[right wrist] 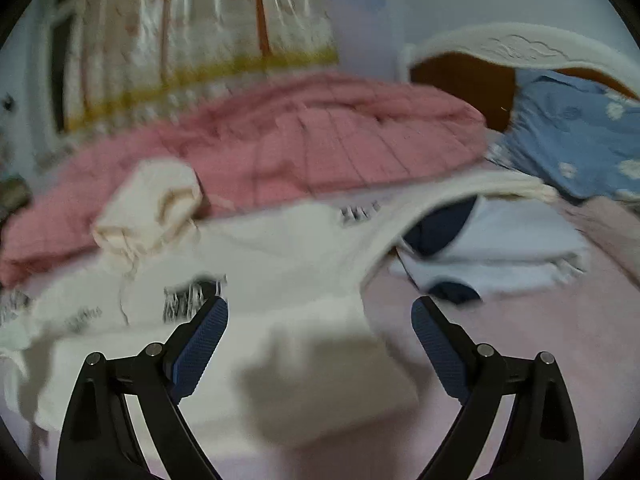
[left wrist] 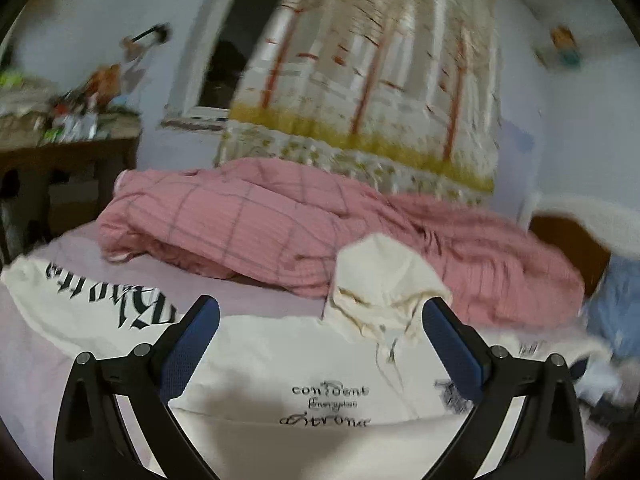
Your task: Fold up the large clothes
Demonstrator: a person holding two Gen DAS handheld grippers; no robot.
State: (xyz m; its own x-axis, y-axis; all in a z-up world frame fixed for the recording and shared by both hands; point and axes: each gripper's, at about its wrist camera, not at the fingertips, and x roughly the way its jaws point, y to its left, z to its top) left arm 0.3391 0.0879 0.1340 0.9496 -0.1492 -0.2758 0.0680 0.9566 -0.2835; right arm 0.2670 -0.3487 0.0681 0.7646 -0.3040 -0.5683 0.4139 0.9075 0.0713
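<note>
A cream hoodie [left wrist: 280, 364] with black lettering lies spread on the pink bed sheet [left wrist: 256, 288], chest side up. Its hood [left wrist: 380, 280] bunches against the pink quilt, and one sleeve [left wrist: 80, 292] stretches off to the left. My left gripper [left wrist: 320, 316] hovers open over the chest print, holding nothing. In the right wrist view the same hoodie [right wrist: 280, 260] lies left of centre, with its other sleeve [right wrist: 472, 184] reaching right over a folded garment. My right gripper [right wrist: 320, 312] is open above the hoodie's side edge, with nothing between its fingers.
A rumpled pink checked quilt [left wrist: 260, 224] fills the far half of the bed. A blue flowered pillow [right wrist: 572, 128] leans on the white headboard [right wrist: 512, 44]. A folded white and navy garment [right wrist: 492, 248] lies on the sheet [right wrist: 520, 344]. A cluttered table [left wrist: 68, 136] stands left; a patterned curtain [left wrist: 368, 72] hangs behind.
</note>
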